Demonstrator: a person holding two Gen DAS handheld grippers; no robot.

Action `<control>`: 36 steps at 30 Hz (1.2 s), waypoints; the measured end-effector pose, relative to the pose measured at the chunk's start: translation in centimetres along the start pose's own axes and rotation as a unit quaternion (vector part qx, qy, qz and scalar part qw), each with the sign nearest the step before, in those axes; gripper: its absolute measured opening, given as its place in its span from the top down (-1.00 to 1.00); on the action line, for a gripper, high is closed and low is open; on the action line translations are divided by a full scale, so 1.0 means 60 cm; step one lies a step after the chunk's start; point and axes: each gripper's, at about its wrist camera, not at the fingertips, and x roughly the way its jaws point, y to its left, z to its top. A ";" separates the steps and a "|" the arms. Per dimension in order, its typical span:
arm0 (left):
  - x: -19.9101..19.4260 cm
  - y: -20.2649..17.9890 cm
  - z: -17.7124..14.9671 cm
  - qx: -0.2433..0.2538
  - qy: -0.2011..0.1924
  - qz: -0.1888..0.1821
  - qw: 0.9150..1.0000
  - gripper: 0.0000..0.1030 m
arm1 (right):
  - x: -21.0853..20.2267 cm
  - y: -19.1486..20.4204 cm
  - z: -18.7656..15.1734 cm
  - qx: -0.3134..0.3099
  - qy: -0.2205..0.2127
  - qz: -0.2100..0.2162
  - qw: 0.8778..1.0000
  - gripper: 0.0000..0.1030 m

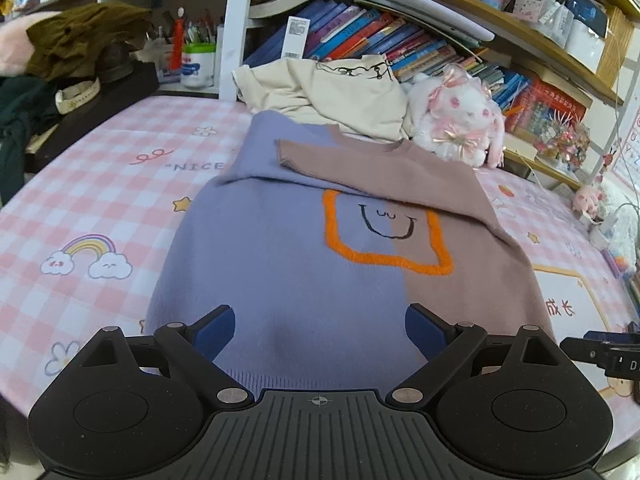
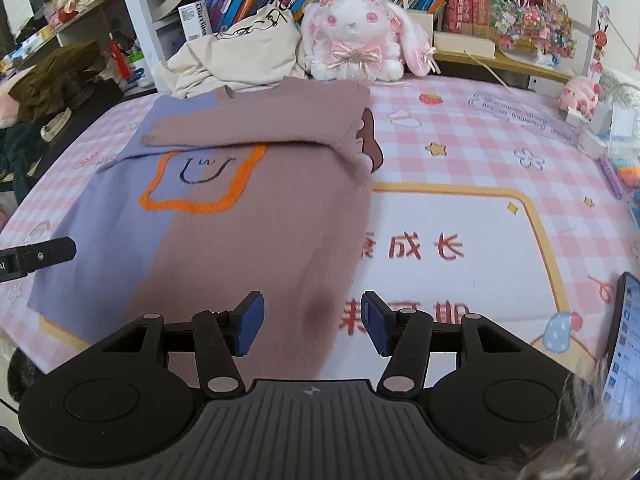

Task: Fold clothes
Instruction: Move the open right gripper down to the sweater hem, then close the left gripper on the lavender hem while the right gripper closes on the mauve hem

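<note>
We held the left tool (image 1: 319,330) and right tool (image 2: 312,322) wide apart, empty, over the sweater's (image 1: 280,256) near hem.

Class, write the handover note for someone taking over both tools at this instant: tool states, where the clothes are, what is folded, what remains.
Left tool: open, empty, over the sweater's purple half near the hem.
Right tool: open, empty, at the hem on the mauve side's edge.
Sweater: flat on the checked cover, front up; both sleeves already folded across the chest, mauve sleeve on top.
Cream garment: crumpled behind it beside the plush rabbit, untouched.
Left: probably fold the hem up toward the collar, then do the cream garment.
</note>
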 end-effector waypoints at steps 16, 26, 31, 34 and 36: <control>-0.050 -0.022 -0.050 0.034 0.006 0.057 0.998 -0.83 | -0.018 -0.017 -0.063 0.017 0.025 0.028 0.999 -0.01; -0.038 0.005 -0.058 0.017 0.034 0.044 0.998 -0.83 | -0.021 -0.025 -0.071 0.065 0.030 0.016 0.997 -0.08; -0.030 0.046 -0.039 -0.004 0.030 0.048 0.998 -0.83 | -0.015 -0.024 -0.065 0.107 0.032 0.008 0.994 -0.08; -0.018 0.075 -0.029 -0.025 0.042 0.051 0.998 -0.82 | -0.011 -0.019 -0.060 0.125 0.030 0.006 0.992 -0.07; -0.010 0.094 -0.024 -0.035 0.052 0.053 0.997 -0.78 | -0.006 -0.014 -0.058 0.134 0.029 0.006 0.990 -0.03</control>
